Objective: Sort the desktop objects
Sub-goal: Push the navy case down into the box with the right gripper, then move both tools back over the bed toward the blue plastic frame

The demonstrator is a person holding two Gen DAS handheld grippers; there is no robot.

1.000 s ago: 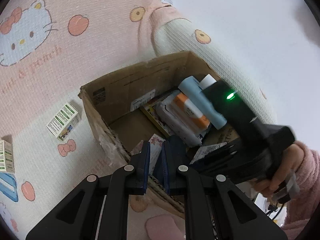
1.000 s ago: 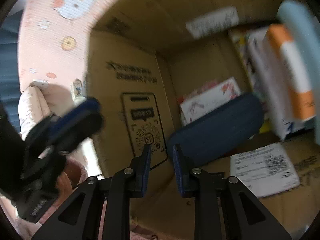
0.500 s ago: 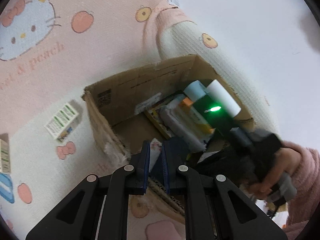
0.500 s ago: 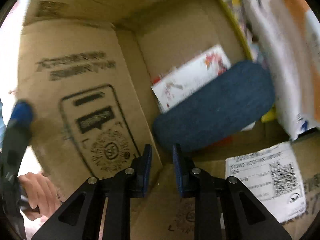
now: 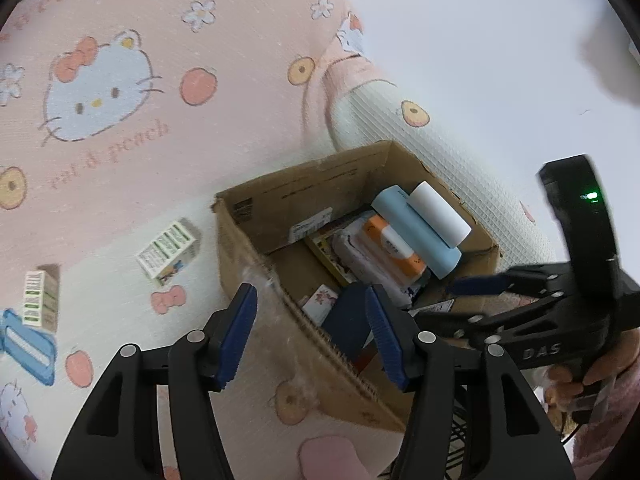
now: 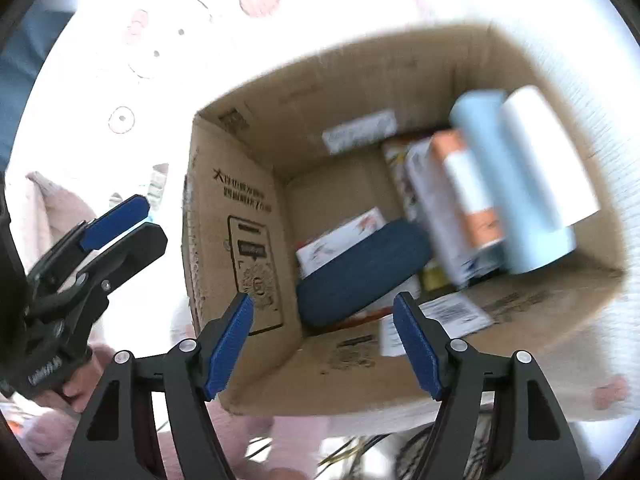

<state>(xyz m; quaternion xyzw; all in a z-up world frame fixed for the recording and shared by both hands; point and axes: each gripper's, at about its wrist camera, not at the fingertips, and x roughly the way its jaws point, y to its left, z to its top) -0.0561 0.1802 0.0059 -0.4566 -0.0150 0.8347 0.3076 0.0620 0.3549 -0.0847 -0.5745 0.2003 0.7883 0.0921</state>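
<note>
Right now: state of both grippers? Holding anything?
Left gripper: open, jaws have just been opening, nothing between them.
Right gripper: open, jaws have just been opening, empty, above the box.

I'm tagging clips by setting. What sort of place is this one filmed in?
Most likely a home, perhaps a bedroom or living room. The surface is covered by a pink cartoon-cat cloth, a cardboard box holds household odds and ends, and small packets lie loose beside it.
</note>
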